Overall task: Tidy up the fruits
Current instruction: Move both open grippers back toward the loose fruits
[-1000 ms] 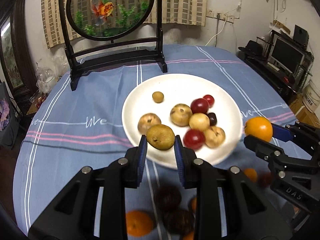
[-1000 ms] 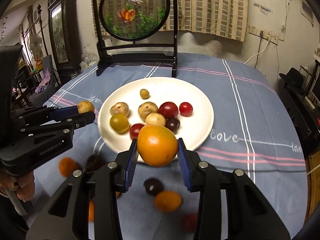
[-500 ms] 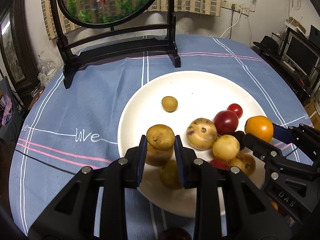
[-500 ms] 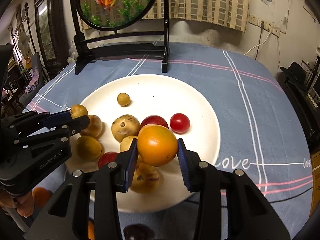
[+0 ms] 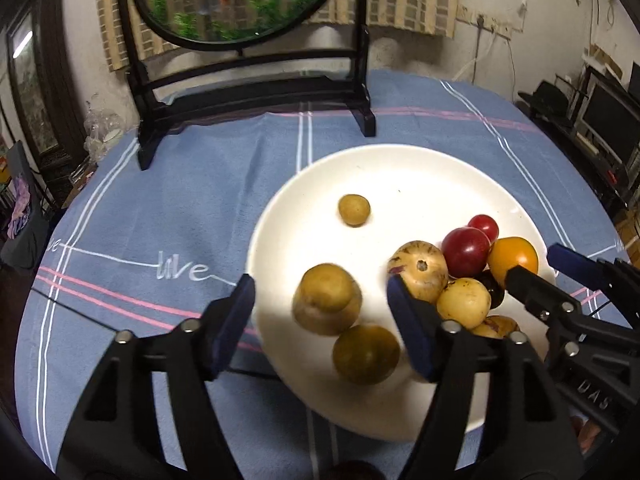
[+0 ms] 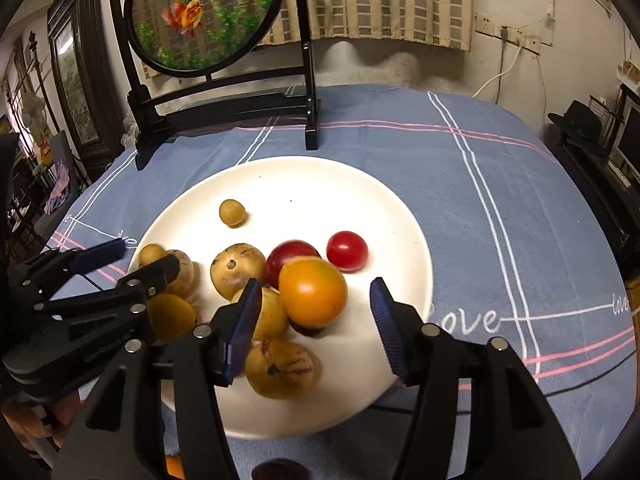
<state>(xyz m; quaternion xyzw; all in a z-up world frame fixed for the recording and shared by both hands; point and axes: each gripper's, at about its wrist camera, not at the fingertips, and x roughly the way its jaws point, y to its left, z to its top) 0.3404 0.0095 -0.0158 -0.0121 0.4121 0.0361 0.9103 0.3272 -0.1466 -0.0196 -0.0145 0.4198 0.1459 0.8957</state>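
Both tongs are over the plate [image 5: 280,216] right now, and both are mid-release. The left tongs [image 5: 320,308] are opening, pads clear of the brown fruit [image 5: 326,290] between them. That fruit looks a bit blurred and sits on top of another brown one, so it's stacked rather than flat on the plate. A greenish fruit [image 5: 366,354] lies just in front of that pair, near the rim.

The right tongs [image 6: 314,316] are opening too. The orange [image 6: 312,292] is between the blue pads with a clear gap on the right side; on the left it's close, and I can't tell for sure if it still brushes that pad. It's perched on the fruit pile: a dark plum under it, a red plum [image 6: 290,256] behind it, pale spotted fruits to its left and in front.

A small red tomato [image 6: 347,251] sits alone to the right of the pile, and a little brown fruit [image 6: 232,212] sits by itself further back. The plate is on a blue tablecloth [image 6: 500,184] with "love" stitched on it, and a goldfish screen [image 6: 204,16] stands at the back of the table.
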